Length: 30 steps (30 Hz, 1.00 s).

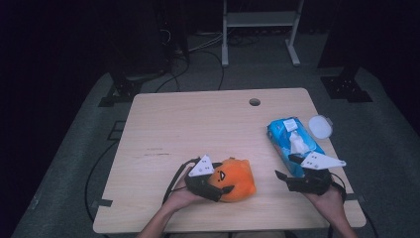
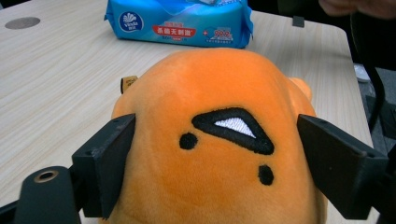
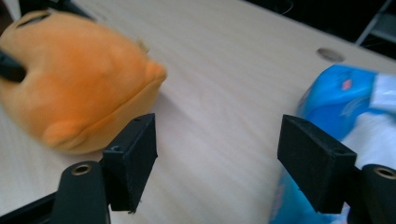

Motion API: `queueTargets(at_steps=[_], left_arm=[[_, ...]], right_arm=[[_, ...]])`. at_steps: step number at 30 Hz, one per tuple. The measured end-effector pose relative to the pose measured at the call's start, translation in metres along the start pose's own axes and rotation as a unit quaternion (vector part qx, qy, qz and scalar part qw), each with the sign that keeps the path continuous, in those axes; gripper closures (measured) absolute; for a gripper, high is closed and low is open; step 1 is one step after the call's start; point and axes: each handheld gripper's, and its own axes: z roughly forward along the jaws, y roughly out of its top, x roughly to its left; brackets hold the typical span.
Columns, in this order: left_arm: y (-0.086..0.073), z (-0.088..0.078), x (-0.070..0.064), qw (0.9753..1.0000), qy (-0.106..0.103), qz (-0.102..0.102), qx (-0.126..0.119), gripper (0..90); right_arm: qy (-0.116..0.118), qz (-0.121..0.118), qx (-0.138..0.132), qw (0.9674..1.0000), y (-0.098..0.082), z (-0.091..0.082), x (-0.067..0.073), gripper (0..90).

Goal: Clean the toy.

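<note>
An orange plush toy (image 1: 237,179) with a black and white stitched eye lies on the wooden table (image 1: 198,124) near its front edge. My left gripper (image 1: 225,191) has its jaws on either side of the toy (image 2: 219,154); they stand wide and do not squeeze it, so the left gripper (image 2: 215,125) is open. To the right, my right gripper (image 1: 281,179) is held low over the table. In the right gripper view it (image 3: 218,126) is open with bare wood between its jaws, the toy (image 3: 74,79) on one side and a blue wipes pack (image 3: 336,93) on the other.
The blue wipes pack (image 1: 292,141) lies along the table's right side, with a round white lid (image 1: 321,126) beside it at the edge. A cable hole (image 1: 254,102) sits near the far edge. The left and far parts of the tabletop are bare wood.
</note>
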Motion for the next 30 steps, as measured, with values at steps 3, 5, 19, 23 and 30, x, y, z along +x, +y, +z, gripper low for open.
queueTargets(at_steps=[3, 5, 19, 23, 30], left_arm=[[-0.001, 0.001, 0.0, 1.0, 0.0, 0.001, -0.001, 13.5], [-0.001, 0.001, 0.0, 1.0, 0.0, 0.001, -0.003, 13.0], [-0.001, 0.003, -0.001, 1.0, -0.001, -0.001, 0.0, 10.9], [0.0, 0.003, -0.002, 1.0, 0.001, 0.0, 0.003, 10.5], [0.001, 0.003, -0.001, 1.0, 0.0, 0.003, 0.006, 9.6]], right_arm=[[-0.02, -0.001, -0.006, 0.9998, 0.006, -0.003, -0.011, 27.3], [-0.036, 0.002, -0.003, 0.9993, 0.008, -0.002, -0.021, 27.5], [-0.1, 0.038, 0.047, 0.9931, -0.002, 0.021, -0.079, 47.9], [-0.097, 0.046, 0.06, 0.9924, -0.004, 0.029, -0.083, 59.9], [-0.099, 0.052, 0.058, 0.992, -0.003, 0.025, -0.083, 82.0]])
